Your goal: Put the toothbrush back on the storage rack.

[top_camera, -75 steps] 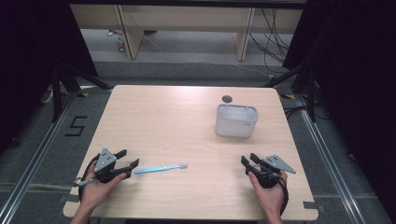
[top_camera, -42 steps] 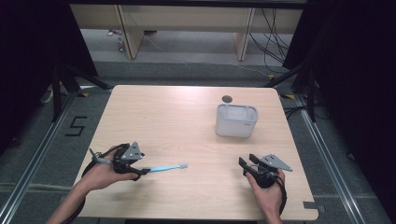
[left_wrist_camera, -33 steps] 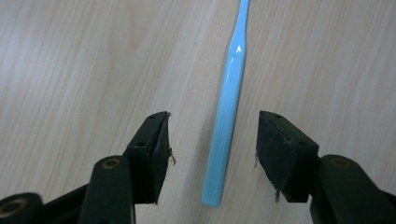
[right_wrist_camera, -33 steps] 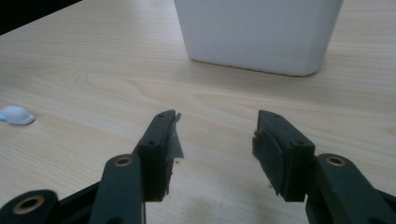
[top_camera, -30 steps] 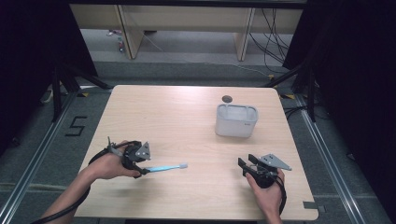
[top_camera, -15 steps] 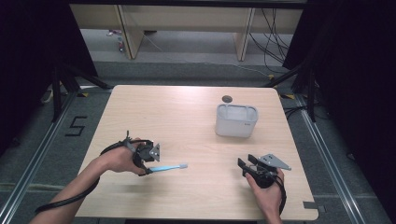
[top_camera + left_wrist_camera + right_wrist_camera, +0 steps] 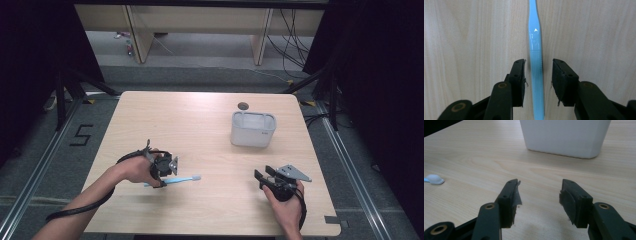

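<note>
Left tongs (image 7: 537, 72) closing around toothbrush handle

The left tongs are straddling the blue toothbrush (image 7: 535, 50), jaws just closing, pads not yet touching; its long axis is running straight ahead between them, flat on the worktop (image 7: 210, 130). The right tongs (image 7: 539, 192) are idling, half open, holding nothing, facing the empty white bin (image 7: 253, 129).

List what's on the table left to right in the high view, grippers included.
Black left gripper → light-blue plastic toothbrush → white rectangular plastic bin → black right gripper. The bin and the right gripper overlap slightly in span.
</note>
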Available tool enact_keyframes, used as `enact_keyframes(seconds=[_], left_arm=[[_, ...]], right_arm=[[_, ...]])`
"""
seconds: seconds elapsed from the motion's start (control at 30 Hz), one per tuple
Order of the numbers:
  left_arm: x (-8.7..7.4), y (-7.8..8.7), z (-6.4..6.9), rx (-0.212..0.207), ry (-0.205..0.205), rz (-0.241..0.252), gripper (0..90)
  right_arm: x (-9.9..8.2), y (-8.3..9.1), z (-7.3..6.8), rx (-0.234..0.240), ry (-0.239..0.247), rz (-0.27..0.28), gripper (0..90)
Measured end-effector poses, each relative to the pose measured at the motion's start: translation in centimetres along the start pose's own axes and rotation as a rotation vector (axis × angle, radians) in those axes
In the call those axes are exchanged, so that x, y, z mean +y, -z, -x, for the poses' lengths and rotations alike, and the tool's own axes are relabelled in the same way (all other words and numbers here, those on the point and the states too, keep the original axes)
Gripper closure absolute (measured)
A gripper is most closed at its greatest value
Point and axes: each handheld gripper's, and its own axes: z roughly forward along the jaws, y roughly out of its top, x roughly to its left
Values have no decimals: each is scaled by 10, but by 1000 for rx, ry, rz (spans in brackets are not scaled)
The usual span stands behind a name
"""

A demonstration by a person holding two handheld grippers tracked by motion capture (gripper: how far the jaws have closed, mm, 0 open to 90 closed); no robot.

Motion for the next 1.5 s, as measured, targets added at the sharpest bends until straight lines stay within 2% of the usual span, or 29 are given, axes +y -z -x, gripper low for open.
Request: enact_keyframes(seconds=[0.27,0.3,0.33,0.37,0.4,0.47,0.53,0.6,0.63,0.67,0.8,0.83,0.87,0.9,0.93,1.03,1.07,1.1,1.13,1.17,1.5], left_arm=[[5,-4,-2,-13,9,-26,664],[7,-5,-3,-16,15,-30,667],[8,-5,-4,-21,16,-38,670],[9,-5,-4,-25,22,-42,675],[10,-5,-5,-30,25,-47,678],[12,-7,-6,-39,35,-51,684],[14,-8,-7,-48,35,-66,690],[15,-10,-7,-52,40,-70,693],[15,-11,-7,-56,39,-72,694],[15,-11,-7,-56,39,-72,695],[16,-12,-9,-59,35,-79,706],[16,-13,-8,-61,48,-68,707],[17,-12,-9,-59,39,-75,709],[17,-12,-9,-57,36,-77,711],[17,-13,-10,-57,34,-82,712],[18,-13,-10,-59,27,-88,715],[19,-14,-9,-61,23,-90,717],[19,-15,-9,-62,30,-84,719],[19,-15,-9,-64,28,-86,722],[19,-15,-9,-63,26,-88,727],[20,-17,-9,-61,-1,-104,764]], right_arm=[[0,-1,2,-9,24,9,488],[0,0,-2,4,-22,-4,488],[0,0,1,-2,12,3,487],[0,0,-2,6,-24,-5,487],[0,-1,-1,2,-9,0,487],[0,0,-2,5,-22,-6,487],[0,-1,1,-1,17,7,486],[0,-2,2,-1,21,15,486],[-1,-2,-1,5,-13,8,486],[0,-1,1,1,22,8,486],[0,-1,1,-2,18,2,486],[0,-1,1,-4,18,3,486],[0,-2,1,-3,23,8,485],[-1,-2,-2,5,-20,0,485],[-1,-2,-2,4,-20,0,485],[-1,-2,-2,5,-21,0,485],[0,-1,-1,-4,-8,-12,485],[0,-2,1,1,15,4,485],[0,-2,-2,10,-27,-3,485],[0,-3,1,12,0,0,485],[0,-3,1,21,-4,-5,485]])
